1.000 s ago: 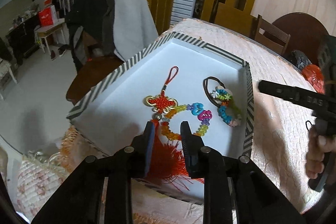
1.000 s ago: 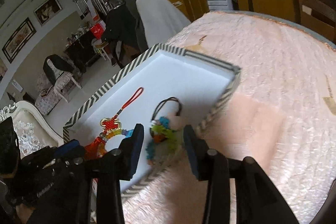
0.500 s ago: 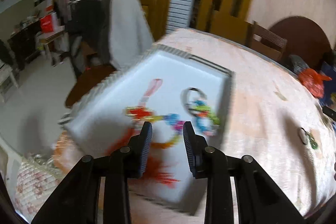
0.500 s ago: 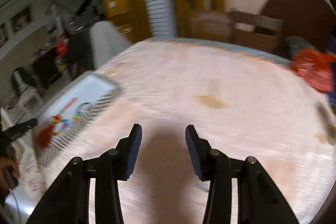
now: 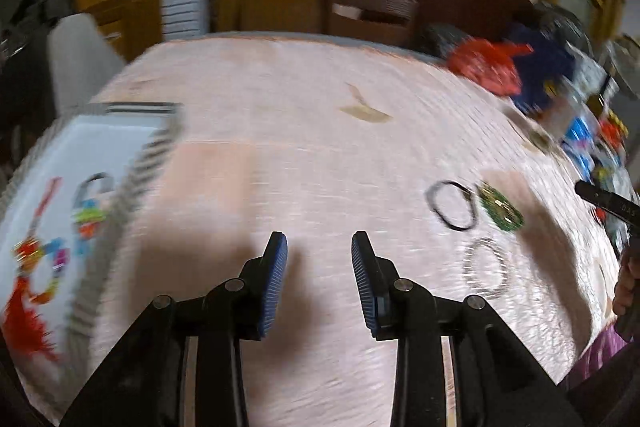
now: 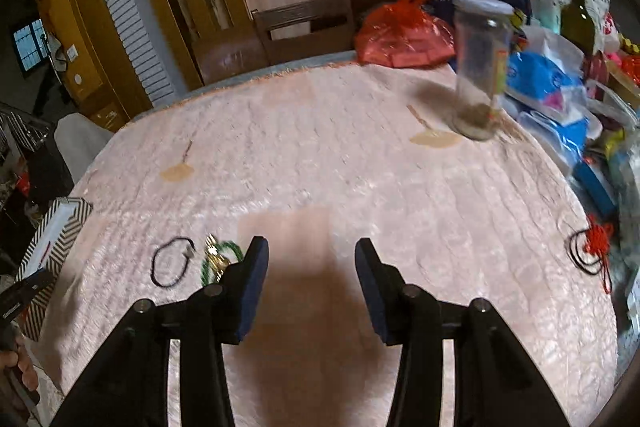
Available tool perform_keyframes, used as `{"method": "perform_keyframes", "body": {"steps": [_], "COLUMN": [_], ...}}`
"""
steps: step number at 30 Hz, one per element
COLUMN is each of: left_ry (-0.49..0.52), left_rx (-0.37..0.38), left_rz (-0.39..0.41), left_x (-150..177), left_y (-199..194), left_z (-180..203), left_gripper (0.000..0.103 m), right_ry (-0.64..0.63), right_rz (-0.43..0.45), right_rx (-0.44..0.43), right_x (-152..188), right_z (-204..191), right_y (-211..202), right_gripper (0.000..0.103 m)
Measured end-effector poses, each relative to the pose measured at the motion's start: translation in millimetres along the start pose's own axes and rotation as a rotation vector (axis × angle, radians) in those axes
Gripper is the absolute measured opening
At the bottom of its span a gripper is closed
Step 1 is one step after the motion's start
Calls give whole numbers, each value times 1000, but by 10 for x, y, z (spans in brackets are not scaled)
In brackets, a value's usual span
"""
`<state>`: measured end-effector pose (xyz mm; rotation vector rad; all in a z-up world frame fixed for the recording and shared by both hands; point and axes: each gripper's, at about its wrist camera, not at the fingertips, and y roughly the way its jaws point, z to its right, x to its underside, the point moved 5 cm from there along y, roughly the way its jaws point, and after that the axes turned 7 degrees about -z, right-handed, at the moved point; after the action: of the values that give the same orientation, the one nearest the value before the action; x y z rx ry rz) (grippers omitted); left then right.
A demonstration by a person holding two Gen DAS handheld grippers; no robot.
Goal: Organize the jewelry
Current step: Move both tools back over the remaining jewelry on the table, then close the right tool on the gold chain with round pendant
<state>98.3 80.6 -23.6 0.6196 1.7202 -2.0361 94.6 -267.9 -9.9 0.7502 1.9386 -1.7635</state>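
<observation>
Fingers of our left gripper (image 5: 319, 247) apart, nothing between them, pink tablecloth (image 5: 320, 155) beneath. Striped tray (image 5: 156, 147) far left of these fingers, blurred, holding red tassel knot (image 5: 28, 291) and bead bracelets (image 5: 86, 217). Black cord loop (image 5: 454, 205), green bracelet (image 5: 500, 209), pale ring (image 5: 486, 267) right of them, on cloth. Our right gripper (image 6: 308, 247) likewise spread, empty. Black cord loop (image 6: 172, 261) and green bracelet (image 6: 218, 259) just left of its left finger; red knot pendant (image 6: 594, 247) far right; glass jar (image 6: 480, 67) ahead.
</observation>
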Motion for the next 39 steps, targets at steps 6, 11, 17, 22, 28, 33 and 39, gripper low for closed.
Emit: {"method": "perform_keyframes", "body": {"steps": [6,11,17,22,28,33,39], "left_ry": [126,111,121,114,142,132,58], "left_rx": [51,62,47,55,49,57,116], "left_rz": [-49,-68,-64,-61,-67,-66,-56], "left_x": [-137,-153,39,27,38,36,21], "left_y": [398,541,662,675,699,701,678], "left_z": [558,691,682,694,761,747,623], "left_gripper": [39,39,41,45,53,53,53], "right_ry": [-47,-140,-256,-299,-361,-375,-324], "right_rz": [-49,-115,-104,-131,-156,-162,-125], "right_rx": [-29,-113,-174,-186,-136,-111,-167], "right_x": [183,239,172,94,81,69,57], "right_z": [-72,-414,-816,-962,-1127,-1153,-1134], "right_y": [120,420,581,776,1039,1109,1026], "right_gripper": [47,47,47,34,28,27,10]}}
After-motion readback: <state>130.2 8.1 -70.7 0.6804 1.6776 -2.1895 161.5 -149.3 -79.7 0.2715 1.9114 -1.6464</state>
